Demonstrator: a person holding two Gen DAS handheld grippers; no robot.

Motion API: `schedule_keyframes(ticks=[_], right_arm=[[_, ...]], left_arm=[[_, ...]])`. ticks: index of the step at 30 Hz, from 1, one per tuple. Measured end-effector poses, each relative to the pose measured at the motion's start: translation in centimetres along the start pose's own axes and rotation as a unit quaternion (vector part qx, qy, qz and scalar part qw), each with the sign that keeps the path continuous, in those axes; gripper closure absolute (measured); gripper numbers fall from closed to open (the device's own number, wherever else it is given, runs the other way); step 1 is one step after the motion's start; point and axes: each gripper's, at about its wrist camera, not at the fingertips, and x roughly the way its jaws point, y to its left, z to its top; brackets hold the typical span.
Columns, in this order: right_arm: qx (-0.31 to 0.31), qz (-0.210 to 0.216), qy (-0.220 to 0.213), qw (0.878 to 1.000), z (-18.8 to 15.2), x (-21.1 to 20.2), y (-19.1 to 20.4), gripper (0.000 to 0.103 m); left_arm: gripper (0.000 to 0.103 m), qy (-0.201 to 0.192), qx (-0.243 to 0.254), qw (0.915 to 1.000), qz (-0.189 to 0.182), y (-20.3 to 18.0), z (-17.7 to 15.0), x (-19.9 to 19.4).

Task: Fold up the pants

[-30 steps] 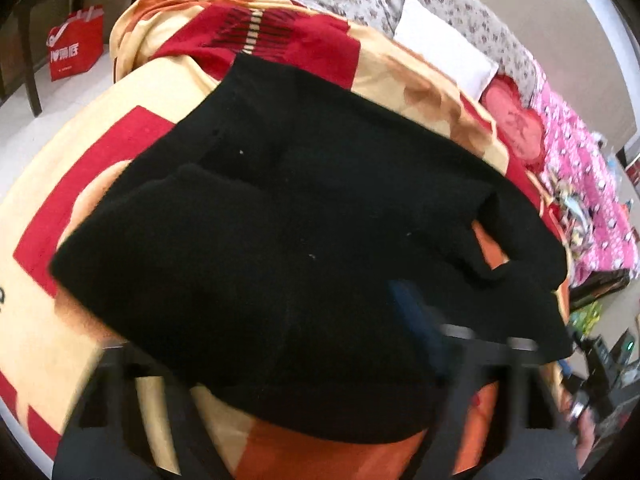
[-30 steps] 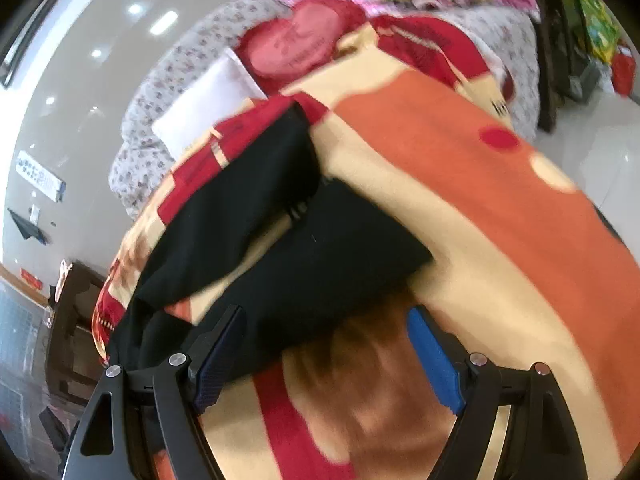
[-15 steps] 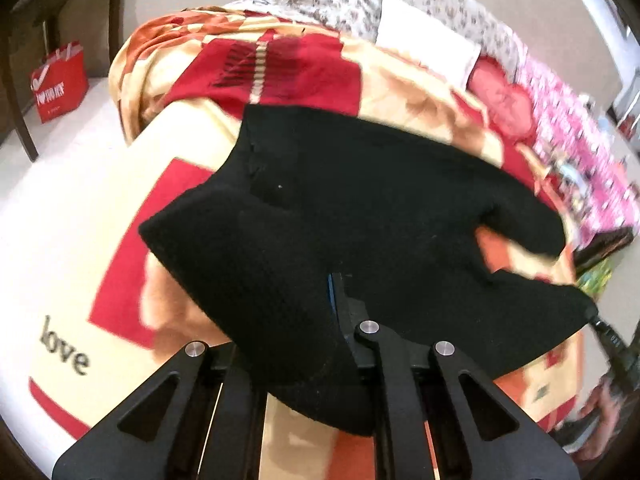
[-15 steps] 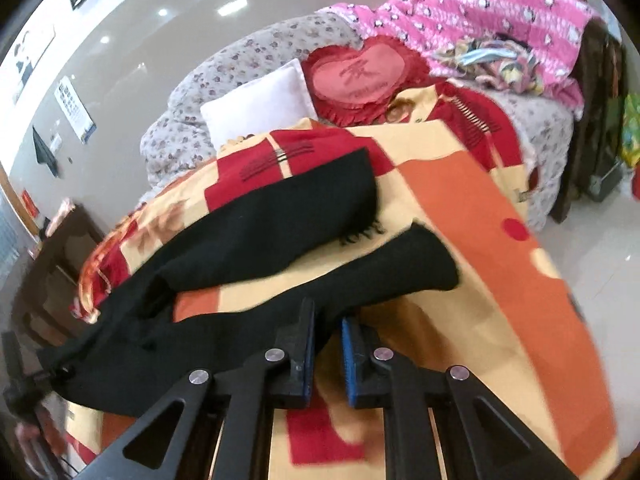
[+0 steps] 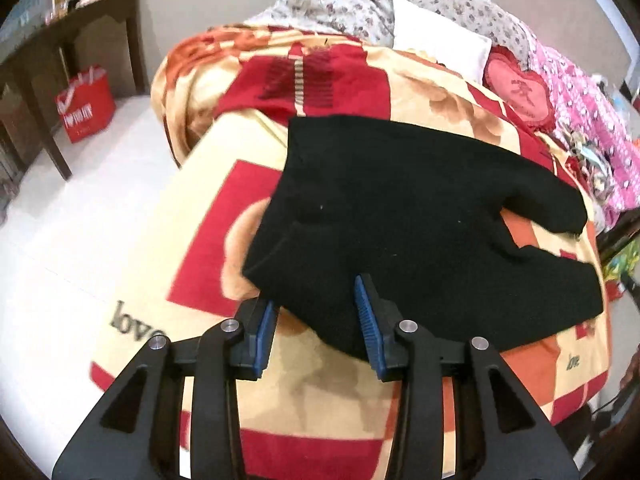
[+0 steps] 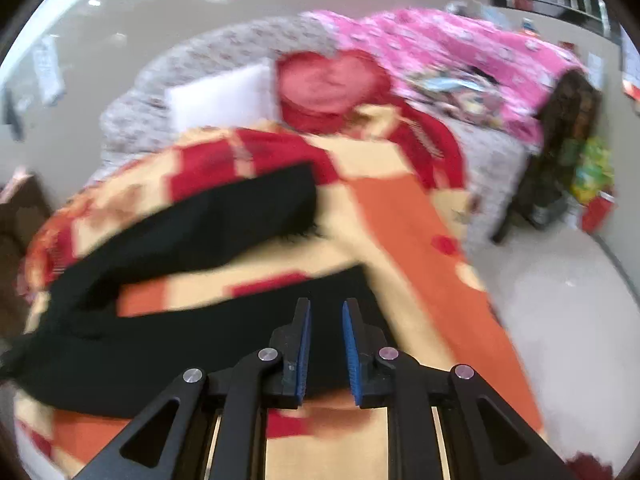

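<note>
Black pants (image 5: 400,216) lie spread on the patterned blanket (image 5: 208,208), waist end toward me in the left wrist view, the two legs splayed to the right. My left gripper (image 5: 316,312) is open, its blue pads either side of the near waist corner, which lies between them. In the blurred right wrist view the pants (image 6: 192,232) show both legs apart. My right gripper (image 6: 325,332) stands slightly open just above the near leg's end, holding nothing.
A white pillow (image 5: 440,44), a red heart cushion (image 5: 520,92) and pink bedding (image 5: 592,120) lie at the head of the bed. A dark wooden table (image 5: 60,64) and a red bag (image 5: 86,104) stand on the floor at left.
Both grippers were shut on the pants half a second ago. Both have opened and let go; the waist corner and the leg end now lie on the blanket.
</note>
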Motion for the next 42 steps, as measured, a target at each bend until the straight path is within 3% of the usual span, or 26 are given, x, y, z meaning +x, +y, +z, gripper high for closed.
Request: schedule_keyframes(ticks=[5, 9, 11, 15, 22, 26, 28, 30, 33, 35, 38, 42], right_arm=[[-0.033, 0.138, 0.06, 0.988, -1.1, 3.9, 5.8, 0.086], [-0.07, 0.185, 0.089, 0.976, -2.6, 7.2, 10.7, 0.086], [-0.086, 0.191, 0.106, 0.972, -3.3, 8.5, 12.8, 0.086], [-0.109, 0.201, 0.128, 0.965, -4.0, 11.0, 15.8, 0.086], [-0.161, 0.177, 0.145, 0.96, -5.1, 12.9, 18.8, 0.082], [-0.158, 0.194, 0.14, 0.958, -4.3, 12.8, 19.3, 0.079], [-0.164, 0.2, 0.149, 0.955, -4.6, 13.6, 19.7, 0.069], [-0.183, 0.211, 0.139, 0.95, -4.6, 13.9, 20.5, 0.064], [-0.184, 0.232, 0.148, 0.944, -2.8, 13.8, 20.7, 0.064], [-0.189, 0.238, 0.116, 0.946, -0.3, 13.3, 20.8, 0.063], [-0.239, 0.203, 0.068, 0.947, 3.2, 13.8, 22.1, 0.059], [-0.343, 0.173, 0.049, 0.922, 7.0, 17.9, 24.8, 0.057]], left_arm=[[0.066, -0.019, 0.003, 0.9997, 0.016, 0.1, 0.1, -1.5], [0.066, -0.031, 0.006, 0.9991, 0.027, 0.0, 0.4, -2.3], [0.065, -0.034, 0.005, 0.9991, 0.026, -0.3, 0.7, -2.2], [0.044, -0.036, 0.008, 0.9991, 0.018, -1.4, 0.9, -1.1], [0.044, -0.015, 0.01, 0.9998, -0.008, -3.5, 1.3, 2.5], [0.044, 0.0, 0.016, 0.9998, -0.011, -4.3, 1.3, 5.0], [0.044, 0.013, 0.021, 0.9997, -0.002, -4.7, 1.2, 6.7], [0.036, 0.019, 0.028, 0.9994, 0.001, -5.0, 1.2, 8.0], [0.033, 0.016, 0.04, 0.9991, 0.002, -5.4, 1.9, 8.5], [0.033, 0.02, 0.044, 0.9988, -0.005, -5.6, 2.9, 8.7], [0.033, 0.009, 0.034, 0.9993, -0.015, -5.3, 4.7, 9.2], [0.033, 0.038, 0.033, 0.9987, 0.005, -5.0, 6.5, 11.5]])
